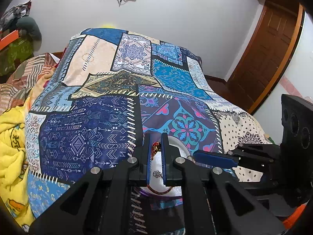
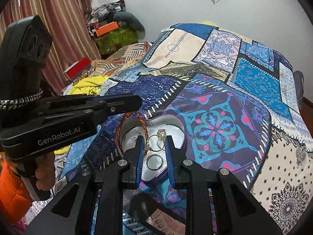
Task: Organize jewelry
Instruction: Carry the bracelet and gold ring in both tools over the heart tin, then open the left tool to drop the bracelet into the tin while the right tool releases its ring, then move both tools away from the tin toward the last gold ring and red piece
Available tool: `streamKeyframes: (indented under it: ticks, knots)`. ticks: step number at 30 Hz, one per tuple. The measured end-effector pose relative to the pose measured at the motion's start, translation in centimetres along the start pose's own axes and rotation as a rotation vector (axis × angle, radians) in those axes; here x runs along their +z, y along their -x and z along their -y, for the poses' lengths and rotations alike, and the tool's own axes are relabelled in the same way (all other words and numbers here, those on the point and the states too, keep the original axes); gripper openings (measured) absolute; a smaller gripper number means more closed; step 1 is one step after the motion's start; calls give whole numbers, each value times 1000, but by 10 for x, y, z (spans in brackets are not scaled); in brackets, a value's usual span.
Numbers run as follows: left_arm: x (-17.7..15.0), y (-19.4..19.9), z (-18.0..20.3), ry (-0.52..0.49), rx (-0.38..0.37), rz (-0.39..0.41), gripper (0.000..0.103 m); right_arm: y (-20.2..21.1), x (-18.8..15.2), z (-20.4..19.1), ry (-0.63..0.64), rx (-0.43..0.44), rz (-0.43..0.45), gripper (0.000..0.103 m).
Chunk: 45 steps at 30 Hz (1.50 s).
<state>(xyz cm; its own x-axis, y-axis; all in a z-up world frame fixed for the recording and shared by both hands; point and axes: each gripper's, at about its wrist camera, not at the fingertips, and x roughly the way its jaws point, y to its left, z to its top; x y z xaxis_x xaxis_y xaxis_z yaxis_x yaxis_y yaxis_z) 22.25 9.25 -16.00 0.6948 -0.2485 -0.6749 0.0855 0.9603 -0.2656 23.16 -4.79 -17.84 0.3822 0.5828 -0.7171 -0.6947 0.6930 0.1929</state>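
Two grippers sit low over the heart-shaped tin (image 2: 176, 126) on the patchwork bedspread (image 2: 254, 82). My left gripper (image 1: 156, 148) is clenched on the red-and-gold braided bangle (image 1: 155, 146), which I judge is headed for the tin. My right gripper (image 2: 154, 146) has its jaws narrowly parted, grasping nothing, poised above a gold ring (image 2: 154, 140) and silver ring (image 2: 154, 162) already lying inside

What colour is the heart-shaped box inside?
White inside the heart-shaped box, rim purple; clearest in the right wrist view.
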Motion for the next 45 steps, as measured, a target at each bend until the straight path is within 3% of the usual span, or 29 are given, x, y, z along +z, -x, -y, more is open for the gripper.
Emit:
streamKeyframes:
  ticks: [8,21,26,33,45]
  knots:
    - [-2,-10,-8,6,-10,-14,7,-13,-1,1,-8,13,-21,19]
    - [-4,-6,-13,-2,51,-26,8,-22,1,1,-10,8,-46,20]
    - [-3,4,-11,-4,92,-11,33,-14,3,0,-3,-9,-34,31]
    - [4,26,-2,-18,126,23,34,9,3,2,-6,-36,4,32]
    - [9,51,40,-55,113,58,41,67,-5,23,-62,-104,94,32]
